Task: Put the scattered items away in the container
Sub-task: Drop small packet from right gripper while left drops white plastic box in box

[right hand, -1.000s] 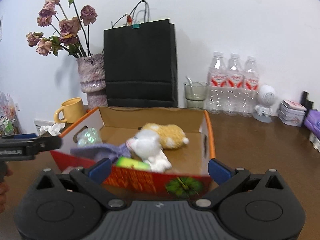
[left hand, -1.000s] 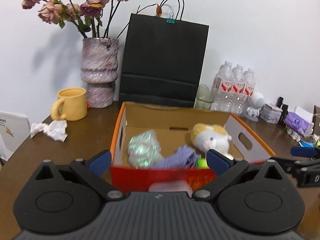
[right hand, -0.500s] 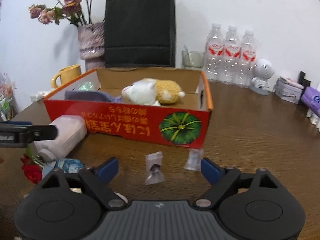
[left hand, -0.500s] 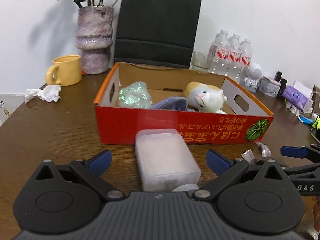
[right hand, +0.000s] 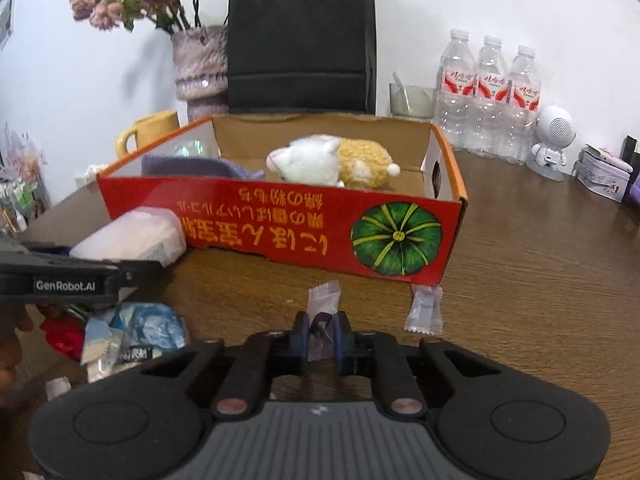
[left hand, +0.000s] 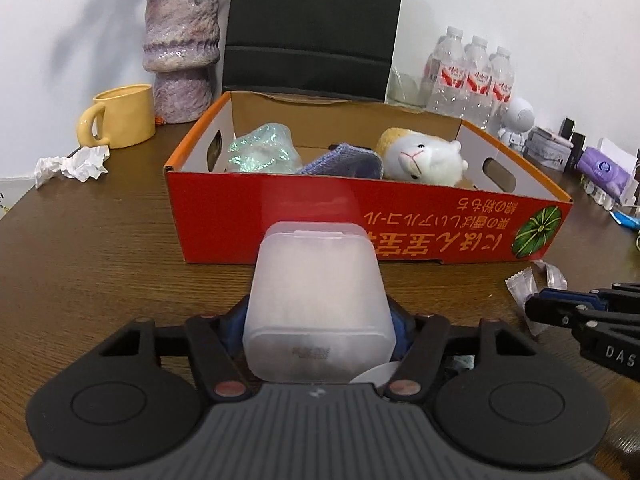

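left gripper (left hand: 318,330): black body, blue pads, copper screws | right gripper (right hand: 323,336): same, "GenRobot.AI" label

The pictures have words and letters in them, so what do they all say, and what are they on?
"GenRobot.AI": white print on the left gripper.
"DAS": cut off, on the right gripper.
Yellow Japanese print, upside down, on the red box: not read with confidence.
Water bottles labels: too small.
Embossed mark on the white plastic container: too blurred.

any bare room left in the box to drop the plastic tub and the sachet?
Yes. The box floor is bare at its right end, between the plush toy and the right wall. The left half is crowded: iridescent bundle, then purple cloth, up against the plush. Outside, bare wood lies right of the box, before the water bottles.
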Action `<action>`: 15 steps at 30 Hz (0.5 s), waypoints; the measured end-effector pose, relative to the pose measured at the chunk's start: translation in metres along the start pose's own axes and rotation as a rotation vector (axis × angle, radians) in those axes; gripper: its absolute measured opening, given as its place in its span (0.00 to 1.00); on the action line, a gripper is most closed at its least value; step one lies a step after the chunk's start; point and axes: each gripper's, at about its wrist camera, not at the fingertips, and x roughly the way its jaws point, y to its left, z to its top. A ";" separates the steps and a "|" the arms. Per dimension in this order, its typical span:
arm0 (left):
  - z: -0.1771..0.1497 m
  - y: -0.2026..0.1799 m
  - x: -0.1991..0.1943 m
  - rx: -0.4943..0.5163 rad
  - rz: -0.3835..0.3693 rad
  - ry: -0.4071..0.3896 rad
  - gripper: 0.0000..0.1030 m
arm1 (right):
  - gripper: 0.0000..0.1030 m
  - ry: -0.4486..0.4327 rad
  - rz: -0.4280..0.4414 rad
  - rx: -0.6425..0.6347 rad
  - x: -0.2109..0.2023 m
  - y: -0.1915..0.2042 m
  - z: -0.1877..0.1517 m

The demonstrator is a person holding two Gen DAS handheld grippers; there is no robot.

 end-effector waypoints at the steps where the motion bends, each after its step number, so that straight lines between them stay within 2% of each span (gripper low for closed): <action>1: 0.000 0.000 -0.002 0.004 -0.001 -0.008 0.64 | 0.10 -0.007 0.002 0.008 -0.001 -0.002 0.000; 15: 0.000 0.003 -0.033 -0.027 -0.018 -0.110 0.64 | 0.10 -0.067 0.022 0.059 -0.017 -0.008 0.001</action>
